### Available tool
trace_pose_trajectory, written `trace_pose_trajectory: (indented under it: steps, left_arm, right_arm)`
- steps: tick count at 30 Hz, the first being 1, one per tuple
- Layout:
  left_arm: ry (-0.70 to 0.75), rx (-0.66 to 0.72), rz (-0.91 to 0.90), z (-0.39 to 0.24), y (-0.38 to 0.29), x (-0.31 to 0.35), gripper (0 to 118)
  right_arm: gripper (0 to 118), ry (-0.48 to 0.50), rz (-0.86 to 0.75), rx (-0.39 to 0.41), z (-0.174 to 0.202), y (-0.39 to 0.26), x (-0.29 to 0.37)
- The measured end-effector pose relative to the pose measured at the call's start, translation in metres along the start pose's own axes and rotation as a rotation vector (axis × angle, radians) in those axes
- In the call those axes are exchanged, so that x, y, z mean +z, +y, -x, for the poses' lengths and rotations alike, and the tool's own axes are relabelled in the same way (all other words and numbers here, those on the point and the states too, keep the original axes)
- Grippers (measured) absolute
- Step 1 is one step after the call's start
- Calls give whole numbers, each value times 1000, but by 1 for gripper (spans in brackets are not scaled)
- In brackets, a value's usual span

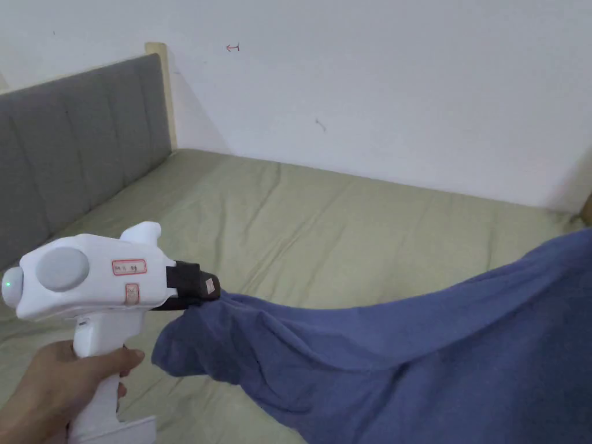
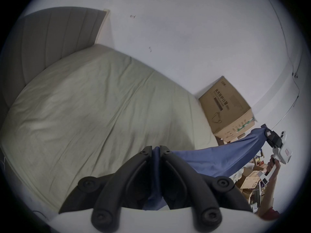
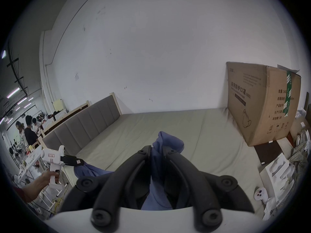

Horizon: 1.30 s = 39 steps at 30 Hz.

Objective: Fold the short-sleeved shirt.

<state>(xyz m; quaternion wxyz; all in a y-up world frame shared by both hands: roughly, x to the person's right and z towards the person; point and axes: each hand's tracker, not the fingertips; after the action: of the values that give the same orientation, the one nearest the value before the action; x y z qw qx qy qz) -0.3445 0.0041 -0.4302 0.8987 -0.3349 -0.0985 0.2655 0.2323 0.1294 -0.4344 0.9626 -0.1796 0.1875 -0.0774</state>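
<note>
Tongs [image 2: 156, 150] above green bed [image 2: 87, 112]

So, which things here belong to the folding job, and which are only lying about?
For the job: blue shirt, left gripper, right gripper, bed.
Lying about: cardboard box, small boxes.

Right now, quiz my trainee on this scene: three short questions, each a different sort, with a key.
1. True or false: the shirt lies flat on the bed.
2. The left gripper is: A open, B shut on the shirt, C shut on nothing.
3. Fill in: at the bed's far end stands a cardboard ____.

Key: 1 false, it hangs between the left gripper and the right gripper; 2 B; 3 box.
</note>
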Motion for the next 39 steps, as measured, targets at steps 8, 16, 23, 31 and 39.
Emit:
trace_pose_trajectory:
  steps: [8,16,23,31,39]
  left_arm:
    - [-3,-116,-114,-59,59,29,8]
    - [12,-189,-193,-106,123,45,8]
    - [56,-226,-251,-146,179,47,8]
    - [115,-220,-293,-165,229,36,8]
    - [121,-194,-305,-164,252,12,8]
  right_arm:
    - [12,-68,-101,79,10,62,19]
    - [12,-120,-160,69,9,121,14]
    - [12,-168,-210,116,21,172,-7]
    - [12,-210,-249,129,28,218,-38]
    - [12,-223,-253,100,22,233,-66]
